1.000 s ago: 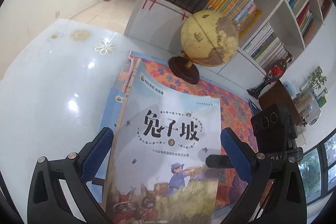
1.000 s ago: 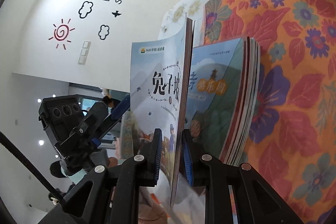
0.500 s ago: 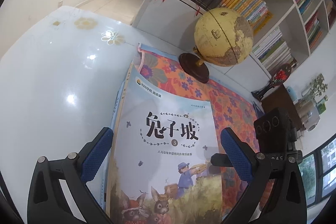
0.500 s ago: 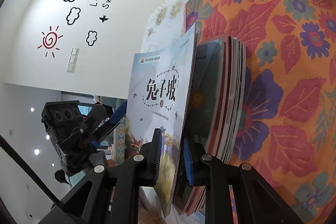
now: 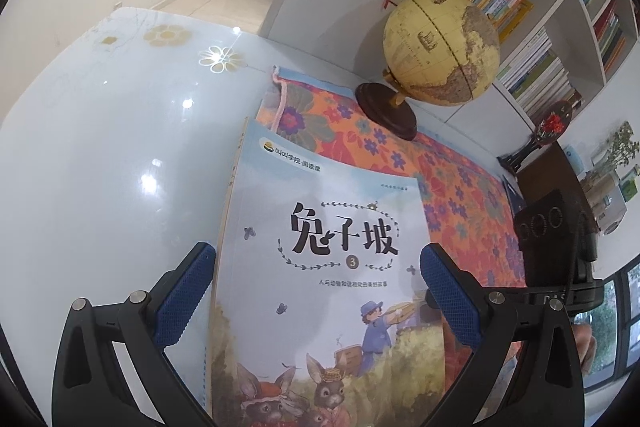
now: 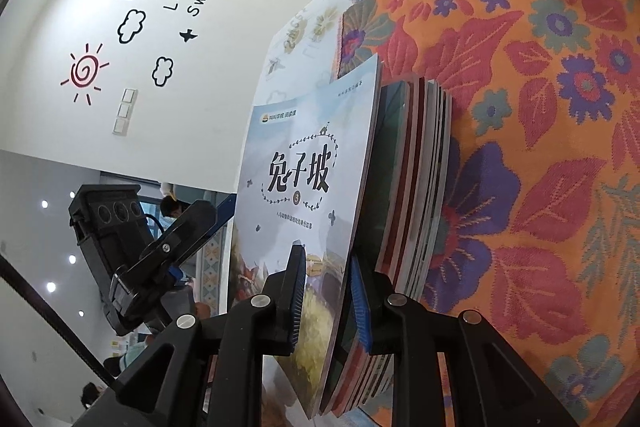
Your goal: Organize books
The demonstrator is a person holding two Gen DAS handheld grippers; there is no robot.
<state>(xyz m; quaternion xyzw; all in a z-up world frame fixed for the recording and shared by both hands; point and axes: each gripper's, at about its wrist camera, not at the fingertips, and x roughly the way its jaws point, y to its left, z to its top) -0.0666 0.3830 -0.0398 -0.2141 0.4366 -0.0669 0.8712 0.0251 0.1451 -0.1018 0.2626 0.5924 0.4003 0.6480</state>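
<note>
- Since one second ago, the rabbit book [image 5: 332,267] has come down from a raised angle toward the stack of books [image 6: 416,179]; the gap between its cover and the stack has narrowed to a thin wedge in the right wrist view.
- Your right hand-held gripper [image 6: 326,301] is clamped on the rabbit book's lower edge, one blue pad on the front cover and one behind it, next to the stack.
- Your left hand-held gripper [image 5: 314,299] has its jaws spread wide, one pad either side of the cover; neither pad looks to press it.
- Location: rabbit book is almost down on top of the stack, which lies on the flowered cloth [image 5: 452,179] over the glossy counter [image 5: 100,147]. Globe [image 5: 440,47] stands near, beyond the stack's far end.
- Handling, judged: thin softcover, light, bends readily; the cover bows in the right wrist view. Glossy cover may slide in the pads.
- Hold: stay near the edge for release; to square the pile, press on the spines or page edges, not the flat covers.
- Stage, judged: placing on the stack, nearly done; release and alignment remain.
</note>
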